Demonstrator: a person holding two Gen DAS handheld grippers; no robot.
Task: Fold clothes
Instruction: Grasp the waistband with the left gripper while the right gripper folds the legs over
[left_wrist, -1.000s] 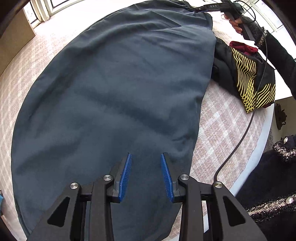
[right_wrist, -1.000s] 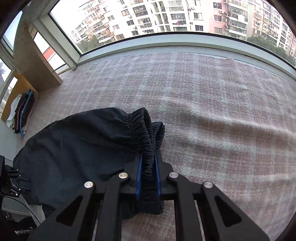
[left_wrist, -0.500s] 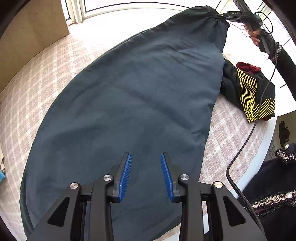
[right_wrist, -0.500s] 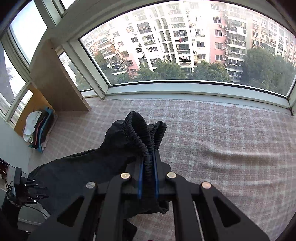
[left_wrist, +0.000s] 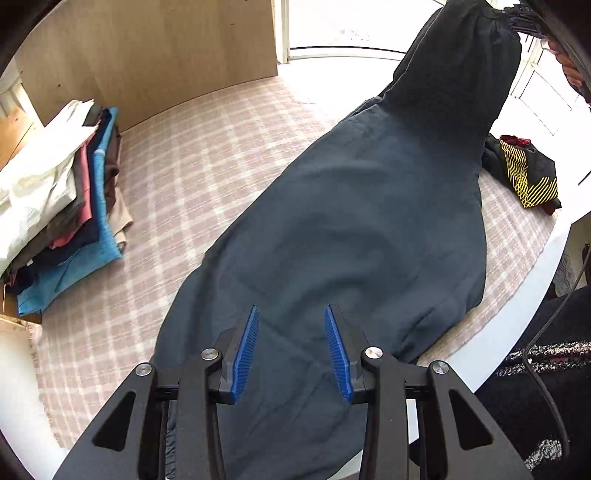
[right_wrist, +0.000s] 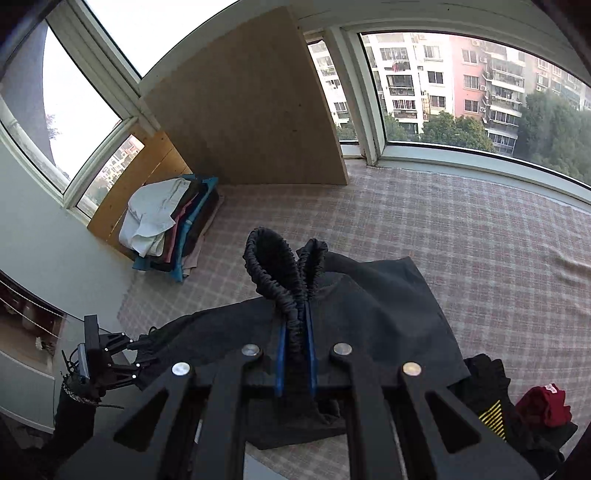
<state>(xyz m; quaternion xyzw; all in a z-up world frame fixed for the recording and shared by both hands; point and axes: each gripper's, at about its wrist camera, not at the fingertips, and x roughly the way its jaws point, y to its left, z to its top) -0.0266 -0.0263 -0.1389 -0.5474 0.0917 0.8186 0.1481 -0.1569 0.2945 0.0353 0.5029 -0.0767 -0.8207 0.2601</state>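
One dark garment (left_wrist: 362, 236), one folded stack (left_wrist: 62, 206), two tools apart.

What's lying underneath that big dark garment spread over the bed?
Under the dark garment only the pink checked bedcover shows around its edges. Whatever lies beneath its middle is covered and cannot be seen.

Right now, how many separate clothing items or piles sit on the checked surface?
3: dark trousers across the middle, folded stack by the wooden board, black-and-yellow heap at the far edge. More may be hidden.
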